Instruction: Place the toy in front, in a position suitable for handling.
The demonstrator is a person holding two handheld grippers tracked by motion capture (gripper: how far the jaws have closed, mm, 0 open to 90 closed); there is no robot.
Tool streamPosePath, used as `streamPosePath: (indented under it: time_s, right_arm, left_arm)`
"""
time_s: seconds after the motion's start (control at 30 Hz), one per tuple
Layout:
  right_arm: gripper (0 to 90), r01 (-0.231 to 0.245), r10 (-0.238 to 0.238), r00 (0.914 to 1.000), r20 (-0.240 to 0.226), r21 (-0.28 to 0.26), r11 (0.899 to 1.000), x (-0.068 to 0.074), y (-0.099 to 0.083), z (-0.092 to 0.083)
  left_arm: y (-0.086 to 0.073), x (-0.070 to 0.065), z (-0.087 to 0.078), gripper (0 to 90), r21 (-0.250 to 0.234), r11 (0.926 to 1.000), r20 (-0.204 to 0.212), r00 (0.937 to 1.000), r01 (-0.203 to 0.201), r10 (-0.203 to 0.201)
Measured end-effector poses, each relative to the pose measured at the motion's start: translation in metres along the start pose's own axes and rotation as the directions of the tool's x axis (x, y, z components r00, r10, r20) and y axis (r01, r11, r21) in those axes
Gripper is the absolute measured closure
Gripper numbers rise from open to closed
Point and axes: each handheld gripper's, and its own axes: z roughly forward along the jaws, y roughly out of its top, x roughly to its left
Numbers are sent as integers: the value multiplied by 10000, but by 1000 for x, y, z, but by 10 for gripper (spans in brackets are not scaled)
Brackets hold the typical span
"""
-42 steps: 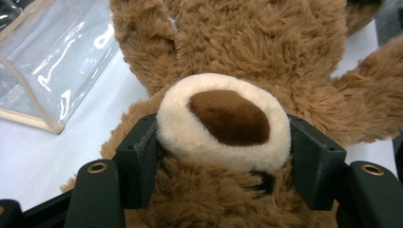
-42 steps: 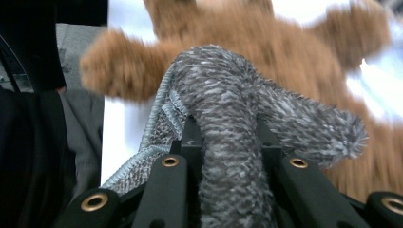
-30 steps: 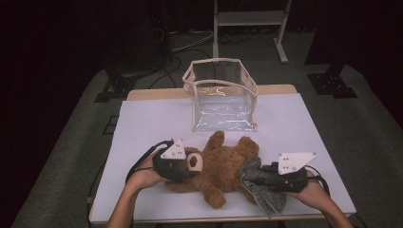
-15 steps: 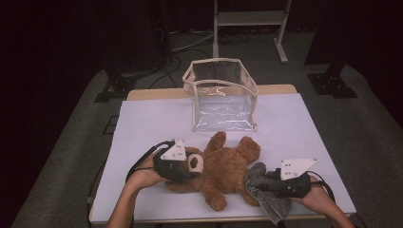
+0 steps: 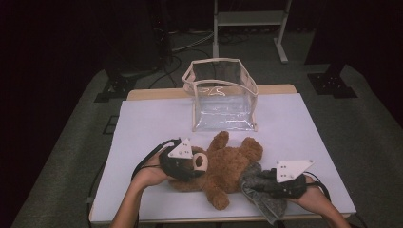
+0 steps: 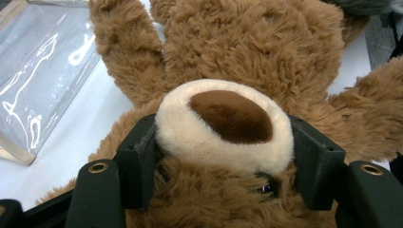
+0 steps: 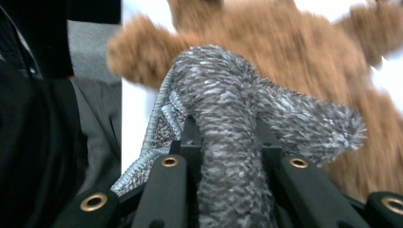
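Note:
A brown teddy bear (image 5: 223,166) lies on its back on the white table (image 5: 142,123), head toward the left. My left gripper (image 5: 190,164) is shut on the bear's head; in the left gripper view the jaws press either side of the cream muzzle (image 6: 223,126). My right gripper (image 5: 259,186) is shut on a bunched grey knitted cloth (image 5: 266,202) by the bear's legs, near the table's front edge. The right gripper view has the grey cloth (image 7: 228,118) squeezed between the two jaws, with the bear (image 7: 304,52) blurred behind it.
A clear plastic bag (image 5: 223,97) with beige trim stands open at the table's back middle, just beyond the bear. A metal stand (image 5: 249,19) and cables sit on the dark floor behind. The table's front edge is right under both hands.
My right gripper has sunk a little toward the table with the grey cloth in it. The left gripper and the bear have stayed put.

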Motion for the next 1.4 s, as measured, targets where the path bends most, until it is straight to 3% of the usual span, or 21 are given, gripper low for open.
streamPosePath:
  time_s: [0.07, 0.13, 0.27, 0.37, 0.47, 0.6, 0.73, 0.8, 0.87, 0.93, 1.07, 1.2, 1.33, 1.37, 1.4]
  right_arm:
    - [719, -511, 511, 9986, 116, 18, 9987, -1, -13, -8]
    - [718, -649, 652, 9977, 211, -111, 9978, -1, -15, -15]
    - [717, -230, 238, 9994, 267, -288, 9993, 0, 4, -15]
    - [717, 351, -349, 9994, 47, -444, 9984, 3, 23, -2]
    - [717, 665, -668, 9977, -122, -250, 9975, 6, 27, 10]
    - [718, 528, -529, 9986, -31, -100, 9986, 5, 15, 8]
    - [718, 51, -73, 9984, 567, 391, 9992, 3, -6, -9]
    - [717, -42, 34, 9987, 517, 164, 9999, 4, -4, -11]
    - [717, 122, -129, 9986, 522, 129, 9998, 6, -1, -11]
    - [717, 429, -423, 9989, 192, -300, 9986, 10, 12, -4]
    - [717, 718, -720, 9974, -52, -313, 9969, 12, 20, 7]
    - [717, 224, -231, 9996, -166, -409, 9989, 11, 1, 0]
    - [715, -548, 546, 9983, 222, 99, 9984, 11, -30, -15]
    - [715, -548, 546, 9983, 222, 99, 9984, 11, -30, -15]
    - [715, -874, 876, 9958, 260, -89, 9961, 11, -37, -23]
  left_arm:
    - [-2, 0, -1, 345, -104, 9999, 21, 10000, 73, -73]
    - [-2, 0, 0, 344, -111, 9999, 46, 9999, 92, -92]
    - [-1, 0, -1, 343, 0, 10000, -11, 10000, 38, -38]
    - [-2, -1, -1, 342, -70, 9999, -40, 9999, 131, -131]
    - [-4, 0, -2, 341, -70, 9999, -53, 9999, 124, -124]
    - [-5, 0, -3, 340, -177, 9997, -4, 9999, 148, -148]
    - [-2, 1, -2, 338, -21, 9999, -75, 9999, 125, -125]
    - [-1, 1, -1, 335, 33, 9998, -129, 9998, 176, -175]
    - [-1, 1, 0, 335, -3, 9997, -141, 9996, 253, -253]
    - [-1, 1, 0, 334, -20, 9996, -141, 9995, 294, -294]
    - [-3, 2, 0, 334, -88, 9995, -141, 9994, 305, -307]
    - [-4, 3, -2, 334, -130, 9996, -65, 9996, 257, -257]
    - [-4, 2, -1, 331, -137, 9996, -85, 9997, 244, -245]
    - [-3, 2, -1, 331, -149, 9996, -71, 9997, 229, -230]
    - [-3, 2, -1, 329, -142, 9997, -73, 9997, 215, -216]
